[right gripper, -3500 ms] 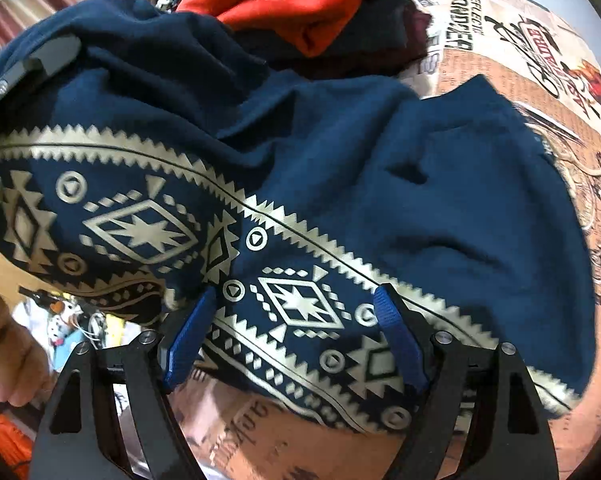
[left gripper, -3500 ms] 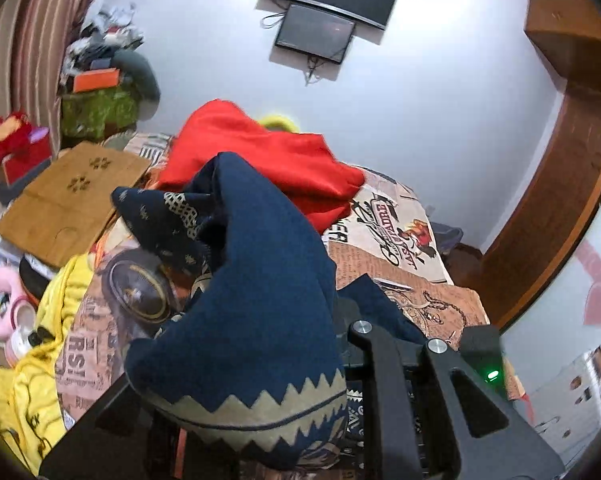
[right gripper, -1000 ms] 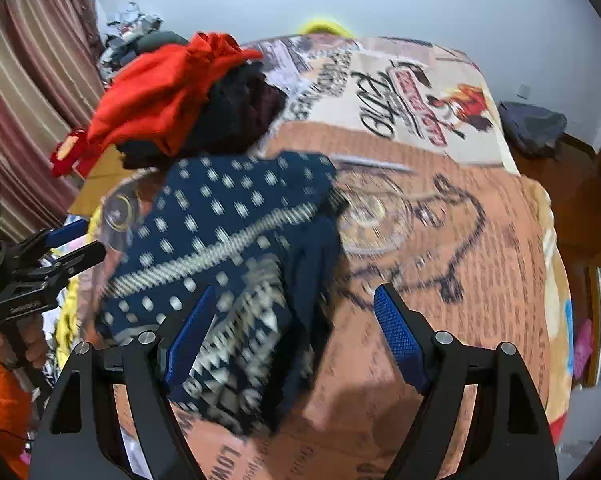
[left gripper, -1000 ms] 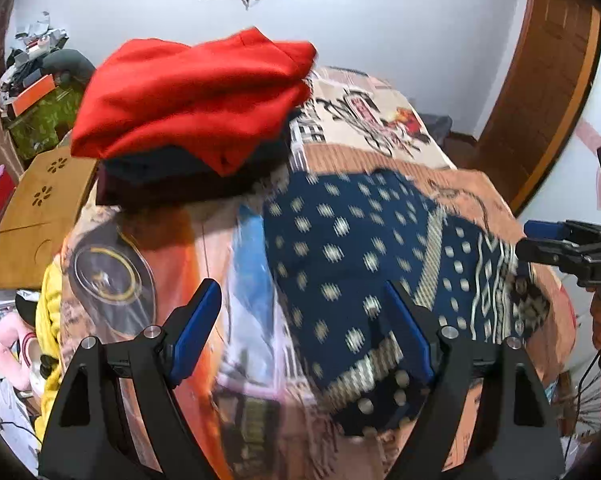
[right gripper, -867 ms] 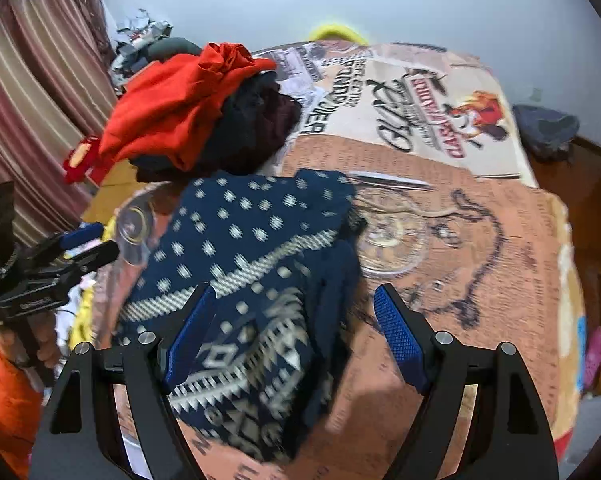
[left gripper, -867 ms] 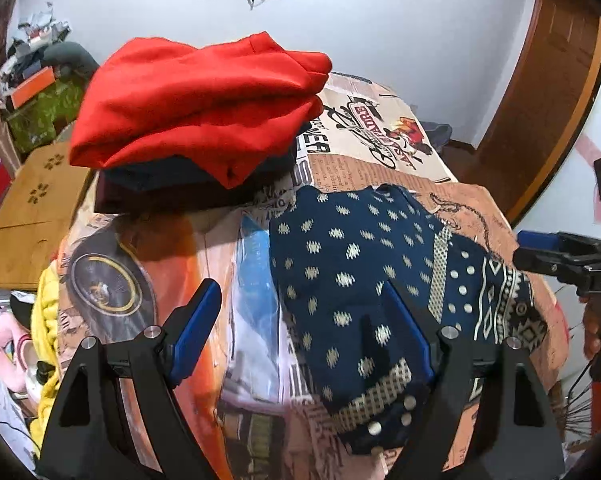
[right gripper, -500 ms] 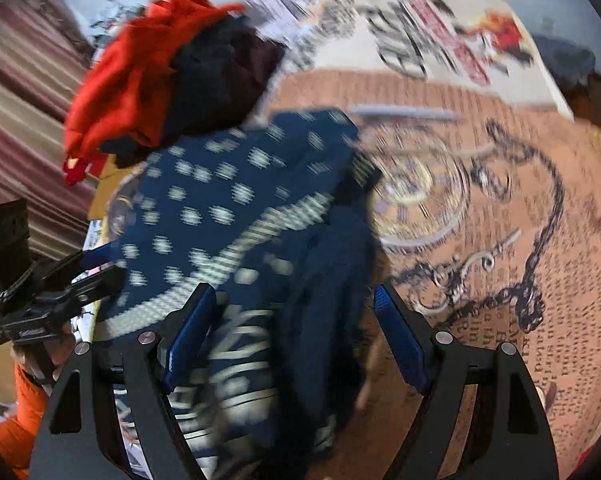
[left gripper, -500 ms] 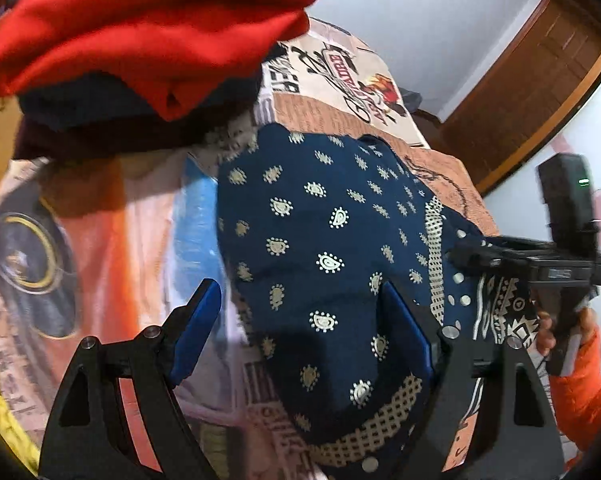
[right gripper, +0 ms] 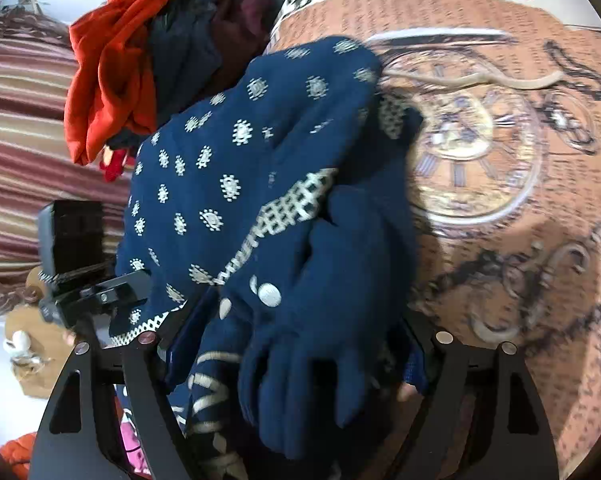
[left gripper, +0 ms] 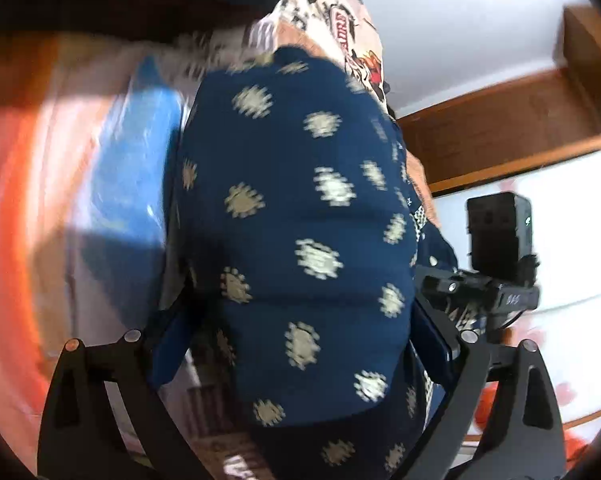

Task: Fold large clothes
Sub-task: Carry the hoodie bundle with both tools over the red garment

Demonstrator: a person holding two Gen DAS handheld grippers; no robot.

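Note:
A folded navy garment with cream dot and band patterns lies on the printed bedspread. My left gripper is open, its jaws either side of the garment's near end. My right gripper is open too, its jaws straddling the other end of the garment, where plain navy folds bunch up. Each gripper shows in the other's view, the right one and the left one at opposite edges of the garment.
A stack of folded clothes topped by a red garment sits on the bed just beyond the navy one. Striped curtains hang on one side. A wooden door frame and white wall lie on the other side.
Both grippers have dropped low and moved in until their open jaws straddle the two ends of the navy garment. The garment itself lies where it was.

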